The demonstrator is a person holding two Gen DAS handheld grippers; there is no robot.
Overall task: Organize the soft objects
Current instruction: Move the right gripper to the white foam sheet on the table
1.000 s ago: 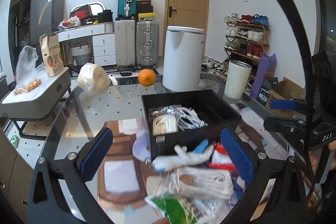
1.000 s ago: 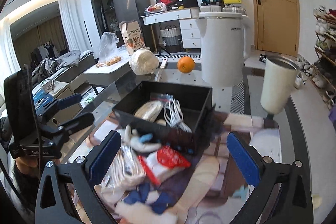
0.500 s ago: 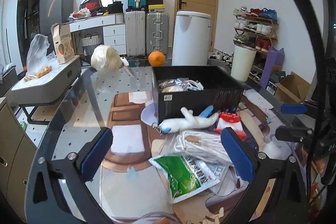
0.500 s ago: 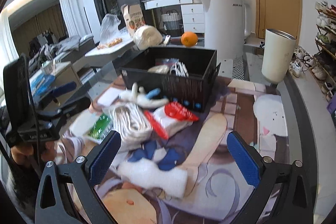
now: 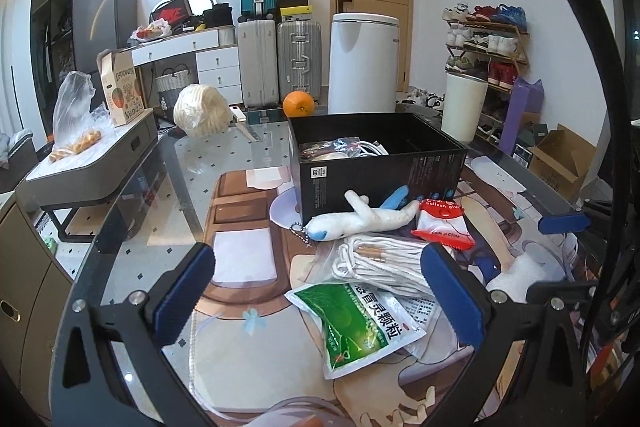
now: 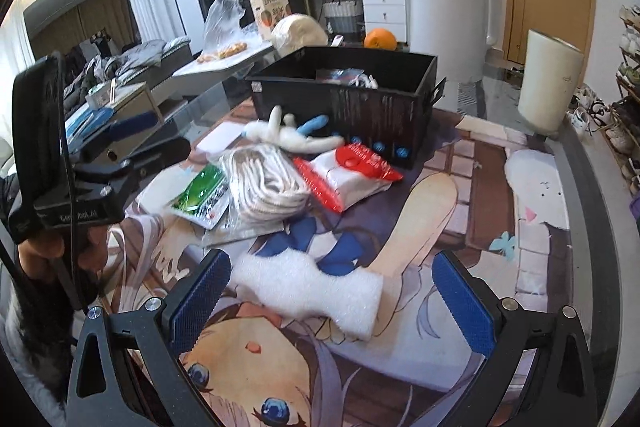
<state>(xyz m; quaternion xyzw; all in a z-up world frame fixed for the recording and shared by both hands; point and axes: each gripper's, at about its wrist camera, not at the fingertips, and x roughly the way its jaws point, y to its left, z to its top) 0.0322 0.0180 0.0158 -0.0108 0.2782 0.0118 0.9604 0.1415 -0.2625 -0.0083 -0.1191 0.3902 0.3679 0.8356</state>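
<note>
A black box (image 5: 376, 163) (image 6: 348, 95) with cords inside stands on the table. In front of it lie a white plush toy (image 5: 360, 221) (image 6: 288, 137), a red-topped bag (image 5: 442, 223) (image 6: 344, 175), a bagged white rope coil (image 5: 384, 265) (image 6: 268, 187) and a green packet (image 5: 360, 327) (image 6: 200, 195). A white foam piece (image 6: 312, 293) lies between my right gripper's pads. My left gripper (image 5: 320, 295) is open above the green packet. My right gripper (image 6: 332, 295) is open, low over the foam.
A printed mat (image 6: 440, 227) covers the glass table (image 5: 140, 235). An orange (image 5: 298, 104), a wrapped pale ball (image 5: 202, 111) and a knife lie at the far edge. A white bin (image 5: 362, 63) and a cylinder (image 6: 548, 87) stand beyond.
Both grippers have pulled back toward me and dropped lower. The pile in front of the box now sits farther ahead, and the foam piece has come between my right gripper's pads.
</note>
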